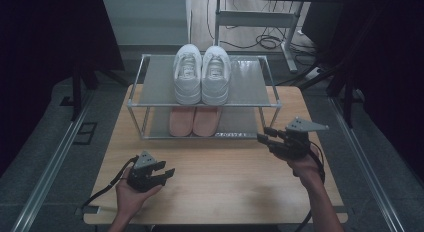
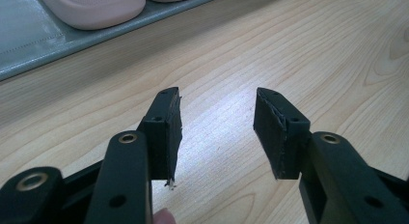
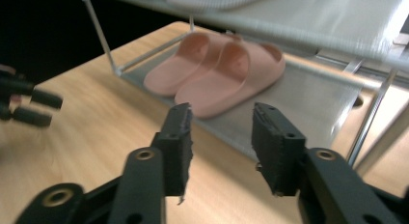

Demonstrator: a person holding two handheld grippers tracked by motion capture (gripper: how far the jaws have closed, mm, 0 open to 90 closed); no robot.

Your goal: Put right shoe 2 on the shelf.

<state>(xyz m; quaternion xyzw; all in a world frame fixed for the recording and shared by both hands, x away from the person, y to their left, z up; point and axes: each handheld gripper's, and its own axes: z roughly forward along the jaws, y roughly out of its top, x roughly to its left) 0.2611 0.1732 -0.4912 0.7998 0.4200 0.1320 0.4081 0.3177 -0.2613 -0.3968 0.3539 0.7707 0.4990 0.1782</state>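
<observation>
My right tongs (image 3: 219, 147), jaws parted and empty, face the pink slippers (image 3: 217, 72) just ahead on the rack's lower shelf (image 3: 313, 96), so I judge the approach under way, needing a forward reach, while my left tongs (image 2: 217, 132) rest open.

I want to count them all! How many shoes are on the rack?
4: two white sneakers side by side on the top shelf, two pink slippers side by side on the bottom shelf.

a pair of white shoes (image 1: 202, 74) sits side by side on the top shelf of a metal rack (image 1: 143, 58). the wooden table (image 1: 215, 187) holds the rack. black cables (image 1: 265, 41) lie on the floor behind.
</observation>
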